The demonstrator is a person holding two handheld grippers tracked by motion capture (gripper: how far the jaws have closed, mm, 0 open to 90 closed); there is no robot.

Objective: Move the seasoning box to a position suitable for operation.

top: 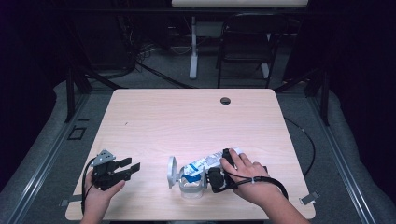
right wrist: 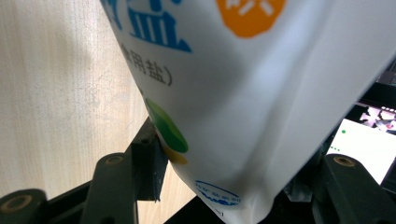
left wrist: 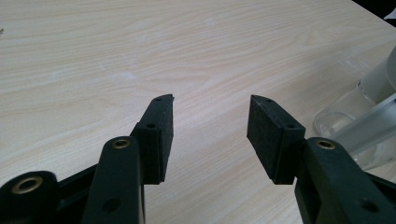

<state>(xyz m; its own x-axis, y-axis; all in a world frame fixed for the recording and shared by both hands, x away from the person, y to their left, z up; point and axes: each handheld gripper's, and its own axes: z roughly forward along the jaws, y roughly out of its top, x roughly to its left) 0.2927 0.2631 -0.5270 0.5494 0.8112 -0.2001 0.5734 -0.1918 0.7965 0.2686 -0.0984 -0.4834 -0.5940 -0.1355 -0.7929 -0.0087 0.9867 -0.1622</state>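
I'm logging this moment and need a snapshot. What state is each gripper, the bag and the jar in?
left gripper: open, nothing between its jaws, held over bare table.
right gripper: shut on the white bag.
white bag: held tilted, one end over the jar.
clear jar: upright on the table, lid swung open.

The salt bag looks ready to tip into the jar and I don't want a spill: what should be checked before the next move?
1. Right gripper clamped on the salt bag: ok; the bag sits between its jaws.
2. Jar upright with lid swung open: ok.
3. Bag mouth over the jar opening: cannot tell.
4. Bag already cut open: cannot tell.
5. Left gripper steadying the jar: not ok; its jaws are open, apart from the jar.
6. Table bare around the jar: ok.
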